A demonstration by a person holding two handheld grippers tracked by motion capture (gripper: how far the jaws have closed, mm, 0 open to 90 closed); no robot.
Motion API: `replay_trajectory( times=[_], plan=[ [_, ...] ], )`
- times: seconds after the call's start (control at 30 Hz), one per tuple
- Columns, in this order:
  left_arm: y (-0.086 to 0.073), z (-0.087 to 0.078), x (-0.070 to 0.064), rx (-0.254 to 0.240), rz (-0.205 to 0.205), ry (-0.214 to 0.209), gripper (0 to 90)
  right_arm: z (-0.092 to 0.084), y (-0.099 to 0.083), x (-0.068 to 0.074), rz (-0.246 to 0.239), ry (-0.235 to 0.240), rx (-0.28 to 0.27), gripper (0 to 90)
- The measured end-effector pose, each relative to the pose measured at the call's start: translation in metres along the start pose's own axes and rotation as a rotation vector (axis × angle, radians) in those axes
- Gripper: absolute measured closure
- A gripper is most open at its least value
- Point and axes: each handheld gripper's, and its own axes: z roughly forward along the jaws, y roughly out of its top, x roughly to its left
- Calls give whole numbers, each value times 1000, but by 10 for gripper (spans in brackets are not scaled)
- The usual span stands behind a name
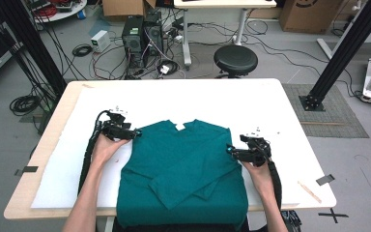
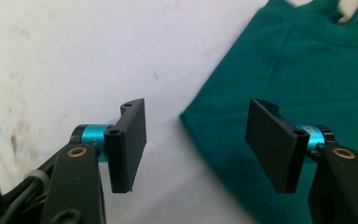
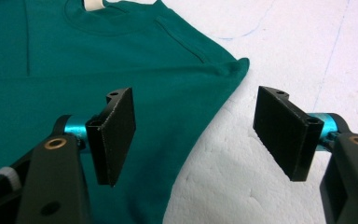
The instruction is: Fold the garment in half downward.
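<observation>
A teal T-shirt lies flat on the white sheet, collar towards the far side, both sleeves folded in across its front. My left gripper hovers at the shirt's left shoulder edge, open; in the left gripper view the jaws stand wide apart above the shirt's edge with nothing pinched. My right gripper sits at the shirt's right edge, also open; in the right gripper view the shirt's side edge runs between the spread jaws, untouched.
The white sheet covers a light wooden table. The shirt's hem hangs over the near table edge. Beyond the far edge stand a black stool, computer towers and cables on the floor. Black frame posts rise at both sides.
</observation>
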Motion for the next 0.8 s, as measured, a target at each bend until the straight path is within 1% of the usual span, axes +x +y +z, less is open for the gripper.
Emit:
replay_trajectory(
  times=[0.03,0.07,0.1,0.13,0.17,0.23,0.27,0.3,0.33,0.37,0.4,0.53,0.63,0.73,0.8],
  plan=[
    [0,1,0,9,4,-13,385,0,0,0,-4,-1,-4,303],
    [0,2,-1,23,17,-9,384,0,-1,1,4,-2,-3,303],
    [0,3,-1,34,32,4,385,0,-1,1,2,-2,-5,304],
    [0,5,-2,40,41,3,385,-1,-2,1,4,-1,-8,305],
    [-1,6,-2,38,35,-4,385,-1,-2,2,-5,-5,-11,305],
    [-1,8,-1,46,44,-6,391,-1,-2,2,-7,-8,-9,305],
    [-2,8,-2,42,49,-7,393,-2,-2,2,-4,-6,-7,305],
    [-2,8,-2,41,57,-7,400,-3,-2,1,-11,-8,-16,306],
    [-2,8,-3,40,67,-12,413,-3,-2,0,-5,-10,-18,306],
    [-2,7,-3,40,70,-16,432,-4,-2,0,0,-10,-19,306],
    [-3,7,-3,35,75,-21,438,-5,-3,-1,-4,-12,-23,306],
    [-4,6,-3,33,88,-32,463,-6,-3,-2,10,-17,-28,307],
    [-5,6,-4,33,98,-33,488,-6,-3,-4,-1,-16,-31,306],
    [-5,5,-6,38,110,-41,531,-5,-3,-4,11,-15,-24,306],
    [-5,5,-7,37,106,-52,578,-5,-3,-3,12,-15,-20,307]
  ],
)
